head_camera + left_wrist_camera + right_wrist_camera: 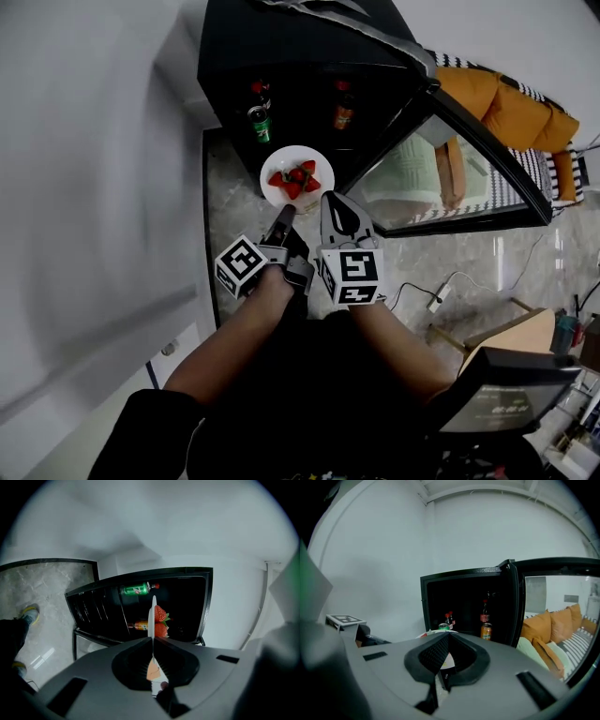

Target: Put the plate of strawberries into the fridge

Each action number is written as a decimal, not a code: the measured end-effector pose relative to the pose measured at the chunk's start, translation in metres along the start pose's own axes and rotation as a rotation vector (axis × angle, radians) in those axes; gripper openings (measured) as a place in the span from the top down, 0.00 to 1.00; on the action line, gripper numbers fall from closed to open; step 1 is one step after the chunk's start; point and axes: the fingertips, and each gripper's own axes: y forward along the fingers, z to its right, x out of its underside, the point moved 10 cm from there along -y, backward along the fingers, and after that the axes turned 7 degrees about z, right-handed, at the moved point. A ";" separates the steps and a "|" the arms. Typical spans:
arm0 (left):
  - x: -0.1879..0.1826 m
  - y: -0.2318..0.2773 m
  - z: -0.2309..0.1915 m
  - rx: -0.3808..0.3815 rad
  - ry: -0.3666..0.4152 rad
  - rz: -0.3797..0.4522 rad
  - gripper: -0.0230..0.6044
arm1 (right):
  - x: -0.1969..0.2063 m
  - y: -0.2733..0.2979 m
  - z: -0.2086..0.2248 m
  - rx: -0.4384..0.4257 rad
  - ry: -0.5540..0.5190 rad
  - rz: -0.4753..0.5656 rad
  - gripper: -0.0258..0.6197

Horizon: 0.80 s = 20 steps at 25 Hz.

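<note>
The left claw [153,638] is turned on its side and closed on the rim of the white plate [153,611], one jaw above the rim and one below. In the left gripper view the plate shows edge-on, as a thin white line running out from the jaw tips. The right claw [448,635] is upright with its jaws pressed together and nothing between them. Its tips sit at the plate's near right edge, and part of the plate shows below them. Each claw's marker cube, left [241,265] and right [353,275], sits close in front of the person's forearms.

The plate hangs in the air over the pale marbled floor [234,211], carried by the left claw alone. The strawberries [296,177] are heaped at its middle, just beyond both sets of jaw tips. The plate's far edge is close to the front of the open black fridge [281,42] and has not entered it.

Inside the fridge a green can [260,123] and a dark bottle behind it stand at the left, and an orange bottle [344,111] stands to the right. The glass door [469,173] is swung open to the right. Orange cushions [506,103] lie beyond the door. A plain white wall [94,141] runs along the left.
</note>
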 end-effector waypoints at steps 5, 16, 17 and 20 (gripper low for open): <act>-0.016 0.025 -0.011 0.011 0.004 -0.041 0.94 | 0.005 0.026 0.000 0.035 -0.011 0.000 0.95; -0.015 0.063 -0.029 0.028 -0.019 0.004 0.94 | 0.022 0.055 0.028 0.003 -0.005 -0.018 0.95; -0.013 0.067 -0.030 0.031 -0.021 0.012 0.94 | 0.024 0.057 0.031 -0.007 -0.006 -0.020 0.95; -0.007 0.077 -0.038 0.038 -0.030 0.030 0.94 | 0.031 0.063 0.038 -0.031 -0.007 -0.029 0.95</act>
